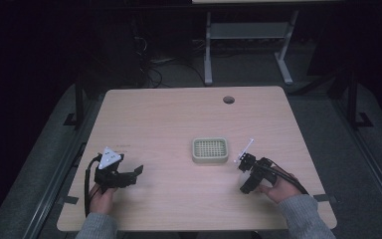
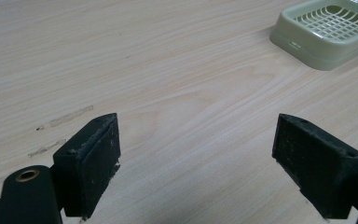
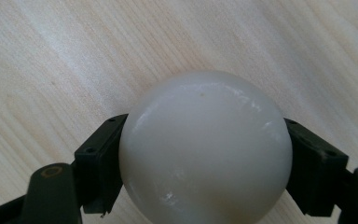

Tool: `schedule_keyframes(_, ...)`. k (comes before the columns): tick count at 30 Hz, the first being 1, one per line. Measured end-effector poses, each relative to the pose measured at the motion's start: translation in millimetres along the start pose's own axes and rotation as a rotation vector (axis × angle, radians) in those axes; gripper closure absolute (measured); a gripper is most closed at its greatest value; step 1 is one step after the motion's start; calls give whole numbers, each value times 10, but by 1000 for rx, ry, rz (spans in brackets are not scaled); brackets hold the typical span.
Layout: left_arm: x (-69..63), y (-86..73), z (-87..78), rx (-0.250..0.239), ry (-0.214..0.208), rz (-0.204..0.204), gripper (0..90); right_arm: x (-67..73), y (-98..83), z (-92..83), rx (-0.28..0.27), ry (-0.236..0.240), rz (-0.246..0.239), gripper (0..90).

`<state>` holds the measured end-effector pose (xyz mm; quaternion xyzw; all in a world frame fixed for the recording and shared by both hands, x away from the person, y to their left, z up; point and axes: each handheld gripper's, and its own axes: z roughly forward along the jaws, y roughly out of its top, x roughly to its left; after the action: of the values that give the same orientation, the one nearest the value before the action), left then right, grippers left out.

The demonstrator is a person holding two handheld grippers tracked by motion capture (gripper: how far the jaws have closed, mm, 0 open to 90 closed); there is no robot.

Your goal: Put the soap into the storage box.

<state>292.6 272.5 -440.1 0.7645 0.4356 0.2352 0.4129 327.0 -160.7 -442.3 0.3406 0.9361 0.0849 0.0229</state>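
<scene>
A smooth white ball-shaped object sits squeezed between the two black jaws of my right gripper, just above the wood. In the high view the right gripper is held low at the table's right, a short way right of a pale green dish with a grid insert. My left gripper rests near the front left of the table, pointing right toward the dish. Its jaws stand wide apart with only bare wood between them. The dish lies ahead and to the right in the left gripper view.
The light wooden table has a round cable hole near its far edge. Faint tape marks lie on the wood by the left gripper. A grey desk frame stands on the dark floor beyond the table.
</scene>
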Motion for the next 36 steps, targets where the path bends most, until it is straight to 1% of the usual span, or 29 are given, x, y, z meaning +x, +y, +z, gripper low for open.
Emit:
schedule_keyframes(5, 4, -1, -2, 1, 2, 1, 149, -10, -6, -4, 6, 7, -4, 233)
schedule_keyframes(7, 3, -1, -1, 1, 2, 1, 149, -15, -14, -9, 8, 13, 2, 233)
schedule_keyframes(9, 3, -1, 0, 2, 2, 1, 148, -18, -20, -13, 5, 29, 4, 233)
schedule_keyframes(13, -10, -4, 3, 5, 0, -1, 149, -27, -21, -32, -3, 30, 6, 233)
schedule_keyframes(24, 12, -3, 1, 6, 8, -8, 148, -101, 52, -164, -21, 44, 6, 234)
schedule_keyframes(36, 11, -5, -6, 8, 8, -4, 148, -166, 143, -307, -50, 55, 1, 234)
